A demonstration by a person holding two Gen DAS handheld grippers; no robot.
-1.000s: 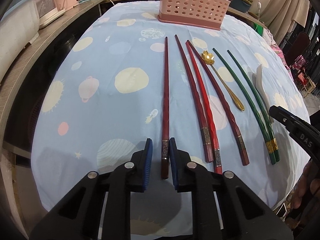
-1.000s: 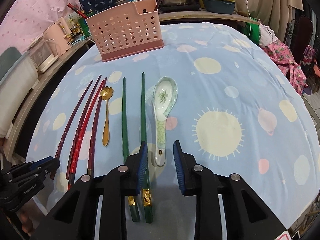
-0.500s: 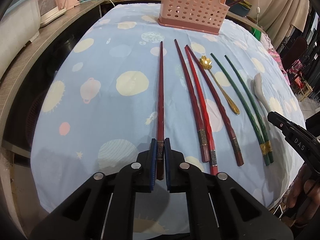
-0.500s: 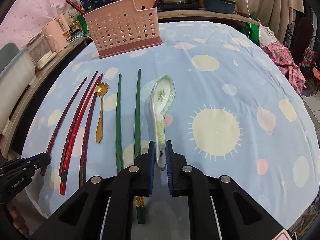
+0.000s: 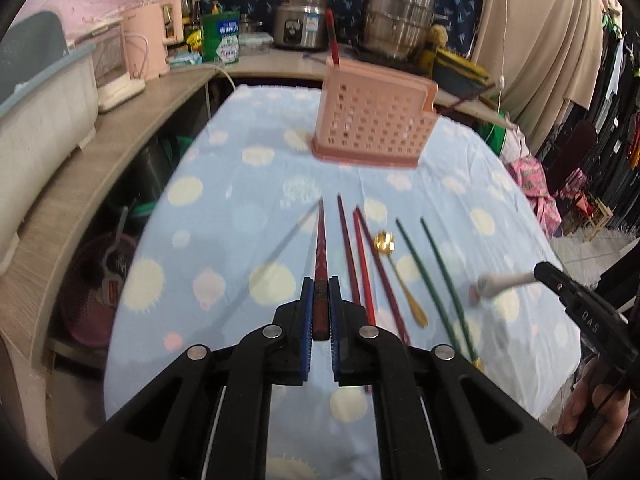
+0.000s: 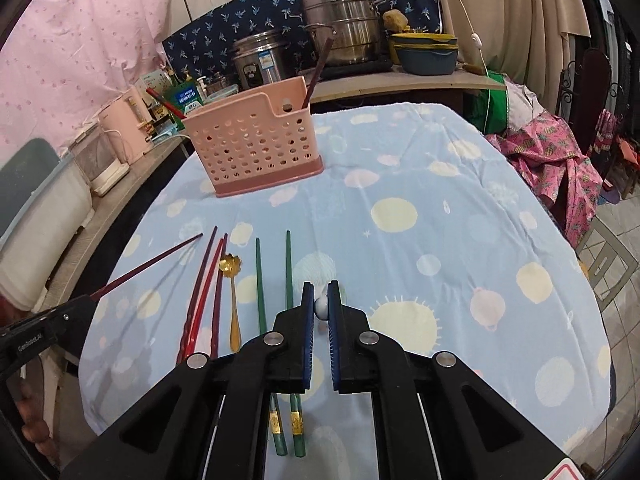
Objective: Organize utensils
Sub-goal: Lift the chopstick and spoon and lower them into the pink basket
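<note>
My left gripper [image 5: 319, 292] is shut on a dark red chopstick [image 5: 320, 248] and holds it lifted above the table, pointing toward the pink perforated utensil basket [image 5: 372, 128]. My right gripper [image 6: 321, 298] is shut on the handle of the white ceramic spoon [image 6: 321, 305], lifted; the spoon also shows in the left wrist view [image 5: 500, 282]. Three red chopsticks [image 5: 360, 256], a gold spoon [image 5: 400, 276] and two green chopsticks [image 5: 436, 272] lie on the blue tablecloth [image 6: 440, 240]. The basket [image 6: 256, 148] holds two chopsticks.
A wooden counter [image 5: 100, 152] runs along the left with a pink kettle [image 5: 150, 46] and a grey bin [image 5: 44, 92]. Steel pots [image 6: 340, 36] and bowls [image 6: 426, 54] stand behind the table. Clothes hang at the right.
Both grippers have lifted off the table and tilted up. The left carries the dark red chopstick, the right carries the white spoon.
</note>
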